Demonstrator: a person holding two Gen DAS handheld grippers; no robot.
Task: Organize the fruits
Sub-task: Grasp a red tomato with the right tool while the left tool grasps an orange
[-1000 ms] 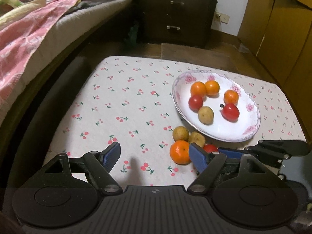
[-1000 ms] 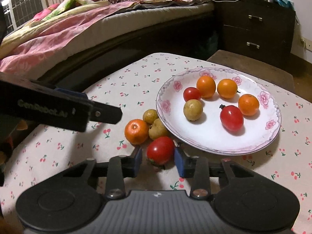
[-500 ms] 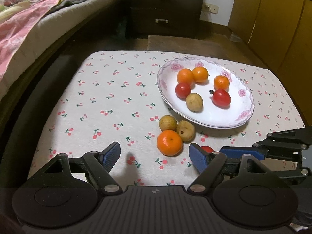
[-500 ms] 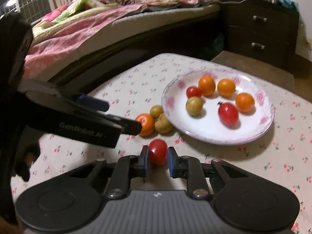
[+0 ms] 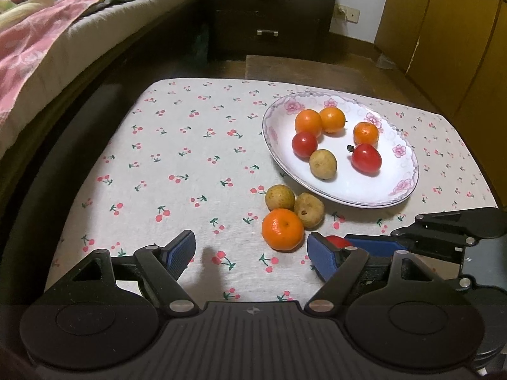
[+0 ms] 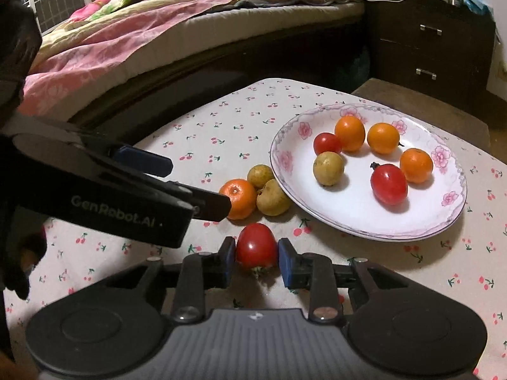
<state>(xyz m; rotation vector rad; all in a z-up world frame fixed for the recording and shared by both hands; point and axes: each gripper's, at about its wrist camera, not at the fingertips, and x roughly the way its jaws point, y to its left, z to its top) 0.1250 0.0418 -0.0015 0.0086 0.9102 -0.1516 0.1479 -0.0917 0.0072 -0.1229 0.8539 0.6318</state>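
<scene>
A white floral plate (image 5: 402, 186) (image 6: 291, 161) holds three oranges, two red tomatoes and a brown fruit. Beside it on the cloth lie an orange (image 5: 282, 229) (image 6: 239, 198) and two brown fruits (image 5: 309, 210) (image 6: 272, 198). My right gripper (image 6: 256, 258) is shut on a red tomato (image 6: 256, 249), held just above the cloth near the plate's front; the tomato peeks out in the left wrist view (image 5: 337, 241). My left gripper (image 5: 252, 251) is open and empty, low over the cloth left of the loose fruit.
The small table has a cherry-print cloth (image 5: 177, 164). A bed with pink bedding (image 6: 126, 44) runs along the left. A dark drawer chest (image 5: 269, 15) stands behind, and wooden cabinets (image 5: 443, 31) on the right.
The right gripper closed on the red tomato and lifted it slightly, drawing back from the plate. The left gripper stayed open and shifted a little.
</scene>
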